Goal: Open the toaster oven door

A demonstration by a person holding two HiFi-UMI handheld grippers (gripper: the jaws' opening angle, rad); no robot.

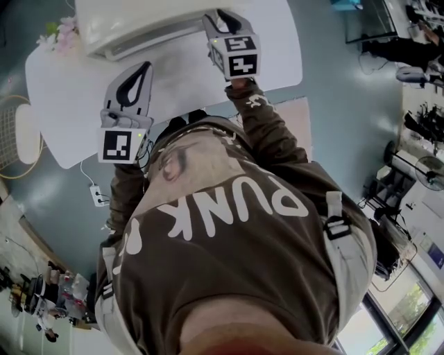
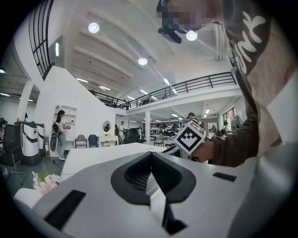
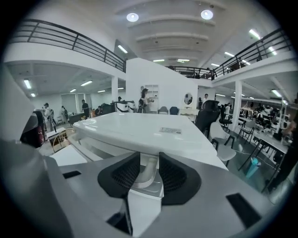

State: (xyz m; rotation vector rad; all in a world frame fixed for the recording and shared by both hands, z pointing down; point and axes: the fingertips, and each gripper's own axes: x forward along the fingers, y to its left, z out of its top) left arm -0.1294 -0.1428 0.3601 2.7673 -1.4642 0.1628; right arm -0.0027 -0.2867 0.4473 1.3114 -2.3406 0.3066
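Observation:
The white toaster oven (image 1: 132,21) stands at the far edge of the white table (image 1: 62,111). In the right gripper view its flat top (image 3: 139,135) fills the middle, and the pale door handle (image 3: 147,171) sits between the dark pads. My right gripper (image 1: 220,19) is at the oven's front, shut on that handle. My left gripper (image 1: 143,68) hovers over the table beside the oven; its pads (image 2: 139,179) meet with nothing between them. In the left gripper view the right gripper's marker cube (image 2: 190,137) shows ahead.
Pink flowers (image 1: 62,36) lie on the table's left corner, also low in the left gripper view (image 2: 44,182). A power strip (image 1: 99,196) with a cable lies on the floor. The person's torso fills the lower head view. Chairs and people stand far off.

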